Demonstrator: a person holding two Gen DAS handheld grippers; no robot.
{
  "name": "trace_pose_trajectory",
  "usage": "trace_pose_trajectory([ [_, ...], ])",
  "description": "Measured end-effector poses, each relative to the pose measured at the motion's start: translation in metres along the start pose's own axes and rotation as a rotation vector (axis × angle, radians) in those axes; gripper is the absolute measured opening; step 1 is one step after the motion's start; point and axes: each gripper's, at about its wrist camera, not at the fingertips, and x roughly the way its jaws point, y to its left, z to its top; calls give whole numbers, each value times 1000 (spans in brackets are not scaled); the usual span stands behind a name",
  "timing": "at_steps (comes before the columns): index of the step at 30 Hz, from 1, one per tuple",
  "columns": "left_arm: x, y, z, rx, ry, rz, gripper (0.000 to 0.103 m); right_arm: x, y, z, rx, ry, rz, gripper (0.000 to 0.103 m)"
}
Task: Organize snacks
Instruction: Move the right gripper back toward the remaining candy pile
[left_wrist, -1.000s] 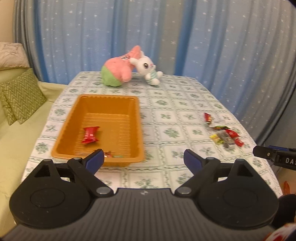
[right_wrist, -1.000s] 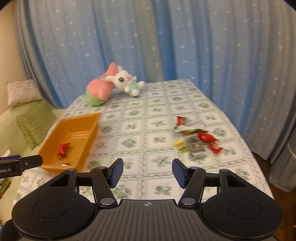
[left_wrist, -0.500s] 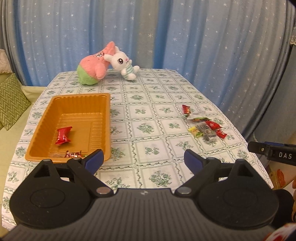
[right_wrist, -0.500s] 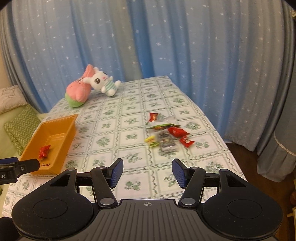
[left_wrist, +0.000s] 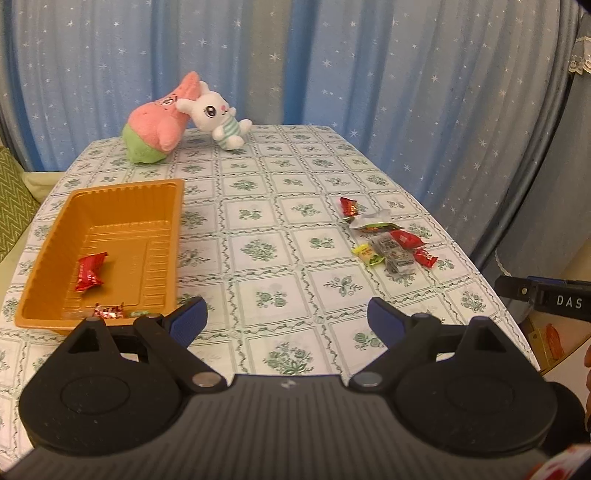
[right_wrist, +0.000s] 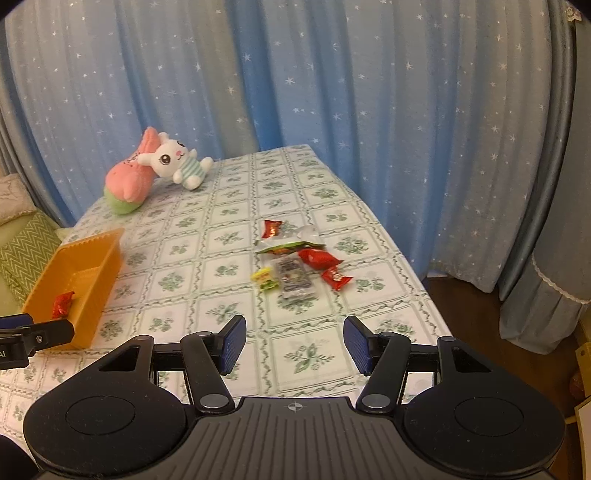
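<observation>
An orange tray (left_wrist: 122, 195) sits on the left of the table and holds a red snack packet (left_wrist: 88, 271) and a small wrapped candy (left_wrist: 109, 310) at its near wall. The tray also shows in the right wrist view (right_wrist: 96, 243). A pile of loose snacks (left_wrist: 386, 243) lies on the table's right side, with red, green, yellow and grey wrappers; it also shows in the right wrist view (right_wrist: 295, 260). My left gripper (left_wrist: 286, 323) is open and empty above the table's near edge. My right gripper (right_wrist: 293, 345) is open and empty, short of the snack pile.
A pink plush (left_wrist: 157, 120) and a white bunny plush (left_wrist: 218, 114) lie at the table's far end. Blue star curtains hang behind. A green cushion (right_wrist: 26, 251) sits left of the table. The table's right edge (right_wrist: 417, 280) drops to the floor.
Both views have shifted left to right across the table. The snack pile now sits closer to the centre of the right wrist view. Both grippers stay open and empty.
</observation>
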Motion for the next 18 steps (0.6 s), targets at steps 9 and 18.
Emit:
trace_pose_trajectory([
  [9,34,-16,9,11,17,-13,92,23,-36,13,-19,12,-8,59],
  [18,88,-32,18,26,44,-30,92,73,-60,26,-127,15,28,58],
])
